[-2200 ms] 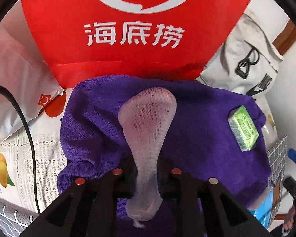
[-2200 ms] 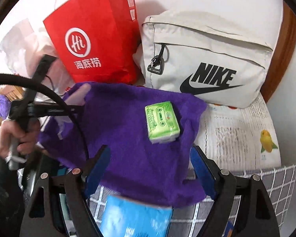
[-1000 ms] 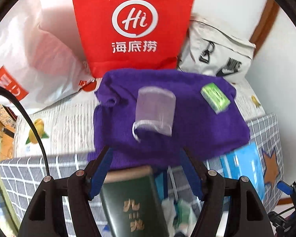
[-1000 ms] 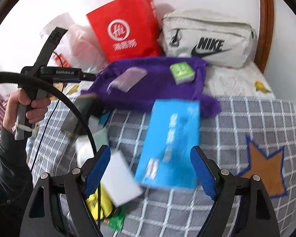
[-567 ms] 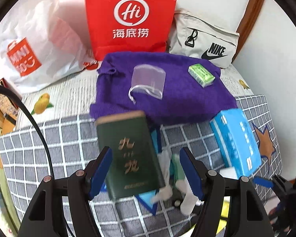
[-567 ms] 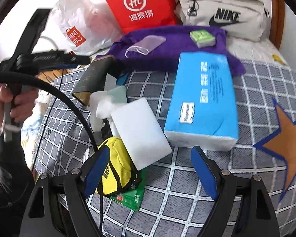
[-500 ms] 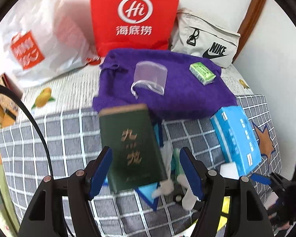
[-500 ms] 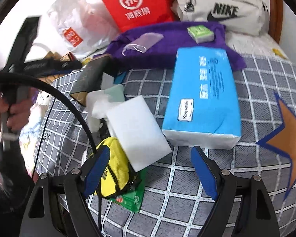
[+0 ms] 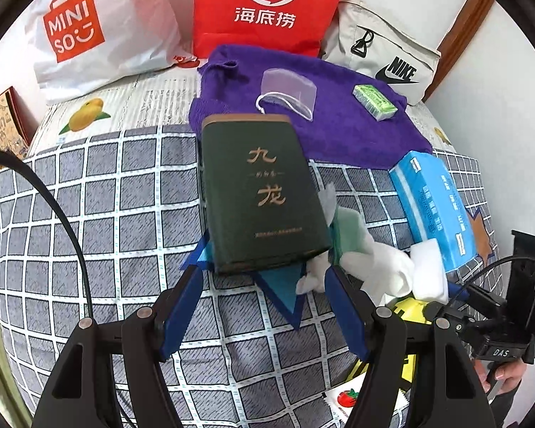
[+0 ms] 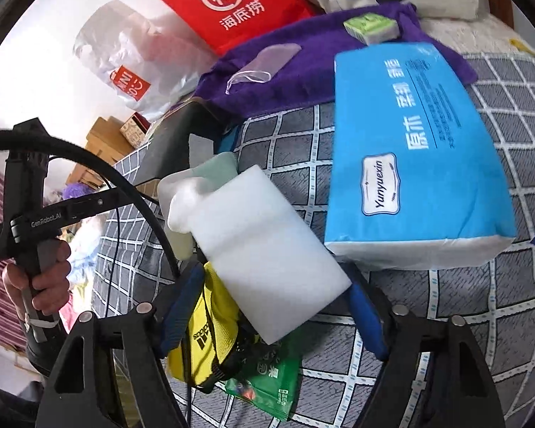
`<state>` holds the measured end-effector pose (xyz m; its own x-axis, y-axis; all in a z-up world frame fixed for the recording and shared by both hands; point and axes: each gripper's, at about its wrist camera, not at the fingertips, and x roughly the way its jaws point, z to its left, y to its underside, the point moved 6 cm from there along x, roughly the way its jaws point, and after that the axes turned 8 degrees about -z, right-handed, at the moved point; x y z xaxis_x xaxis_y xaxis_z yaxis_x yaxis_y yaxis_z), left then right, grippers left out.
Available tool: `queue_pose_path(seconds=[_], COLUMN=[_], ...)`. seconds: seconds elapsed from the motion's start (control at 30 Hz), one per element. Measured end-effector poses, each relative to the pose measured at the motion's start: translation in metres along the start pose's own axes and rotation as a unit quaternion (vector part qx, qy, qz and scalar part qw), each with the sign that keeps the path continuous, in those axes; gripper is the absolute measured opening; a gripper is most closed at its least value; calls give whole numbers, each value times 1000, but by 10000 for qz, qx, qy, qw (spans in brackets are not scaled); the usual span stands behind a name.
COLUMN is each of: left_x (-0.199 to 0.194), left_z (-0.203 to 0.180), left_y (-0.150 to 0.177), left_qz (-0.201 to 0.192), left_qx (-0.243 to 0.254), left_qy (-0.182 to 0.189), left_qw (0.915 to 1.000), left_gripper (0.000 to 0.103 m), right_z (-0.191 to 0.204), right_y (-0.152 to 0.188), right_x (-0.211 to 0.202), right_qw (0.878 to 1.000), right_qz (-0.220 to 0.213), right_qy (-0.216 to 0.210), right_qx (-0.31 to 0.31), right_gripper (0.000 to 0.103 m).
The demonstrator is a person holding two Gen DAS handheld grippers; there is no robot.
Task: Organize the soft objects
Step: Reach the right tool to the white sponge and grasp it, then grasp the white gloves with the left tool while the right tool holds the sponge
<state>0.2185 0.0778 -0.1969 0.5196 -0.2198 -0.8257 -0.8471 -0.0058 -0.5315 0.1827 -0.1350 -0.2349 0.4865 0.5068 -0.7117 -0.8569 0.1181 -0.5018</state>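
A purple towel [image 9: 339, 125] lies at the back of the bed with a sheer sock [image 9: 289, 89] and a green tissue pack [image 9: 374, 101] on it. My left gripper [image 9: 264, 306] is open and empty, just in front of a dark green box [image 9: 260, 192]. My right gripper [image 10: 274, 310] is open, with a white sponge block [image 10: 264, 253] between its fingers and a yellow pouch [image 10: 210, 335] under it. A blue tissue pack [image 10: 413, 153] lies to the right. White cloth [image 9: 374, 267] lies beside the green box.
A red paper bag [image 9: 271, 7], a white Miniso bag [image 9: 89, 32] and a beige Nike bag [image 9: 385, 57] stand along the wall. A green snack packet [image 10: 267, 381] lies under the yellow pouch. The bed has a grey checked cover [image 9: 100, 214].
My left gripper let go of the sock on the purple towel and pulled back to the green box. My right gripper drew back and down to the white sponge block.
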Motion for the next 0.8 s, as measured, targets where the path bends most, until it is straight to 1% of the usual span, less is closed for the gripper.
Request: queue_pose_path(seconds=[0.1, 0.13, 0.17, 0.3, 0.4, 0.47, 0.53, 0.57, 0.67, 0.77, 0.8], left_x=[2, 3, 4, 6, 8, 9, 9, 9, 9, 10, 11], left_z=[2, 3, 3, 1, 0, -1, -2, -3, -4, -5, -6], left_y=[4, 5, 5, 7, 7, 7, 7, 8, 9, 11, 11], left_qz=[19, 29, 37, 36, 35, 34, 26, 16, 17, 19, 35], left_qx=[-32, -41, -47, -33, 1, 0, 16, 33, 96, 97, 92], left_qy=[15, 31, 51, 133, 173, 196, 215, 210, 198, 193, 194], left_qw=[10000, 10000, 10000, 9999, 9998, 9998, 9998, 9998, 9998, 9998, 9998], left_gripper=[69, 69, 69, 69, 69, 69, 69, 69, 69, 69, 69], right_z=[2, 2, 2, -3, -5, -7, -13, -18, -36, -46, -48], right_y=[-2, -2, -2, -3, 0, 5, 13, 19, 35, 46, 48], right_x=[-6, -9, -12, -32, -47, -60, -69, -72, -70, -58, -54], right_qw=[9999, 9999, 9999, 9995, 9991, 9985, 9973, 9959, 9906, 9867, 9861], right_qz=[-47, -61, -69, -250, -301, -348, -315, -253, -42, 213, 250], right_qy=[92, 104, 115, 133, 273, 427, 670, 862, 1354, 1590, 1611], right_qx=[-73, -63, -41, 125, 81, 23, -17, -39, -189, -280, -328], right_gripper=[75, 73, 73, 72, 72, 72, 72, 72, 72, 72, 72])
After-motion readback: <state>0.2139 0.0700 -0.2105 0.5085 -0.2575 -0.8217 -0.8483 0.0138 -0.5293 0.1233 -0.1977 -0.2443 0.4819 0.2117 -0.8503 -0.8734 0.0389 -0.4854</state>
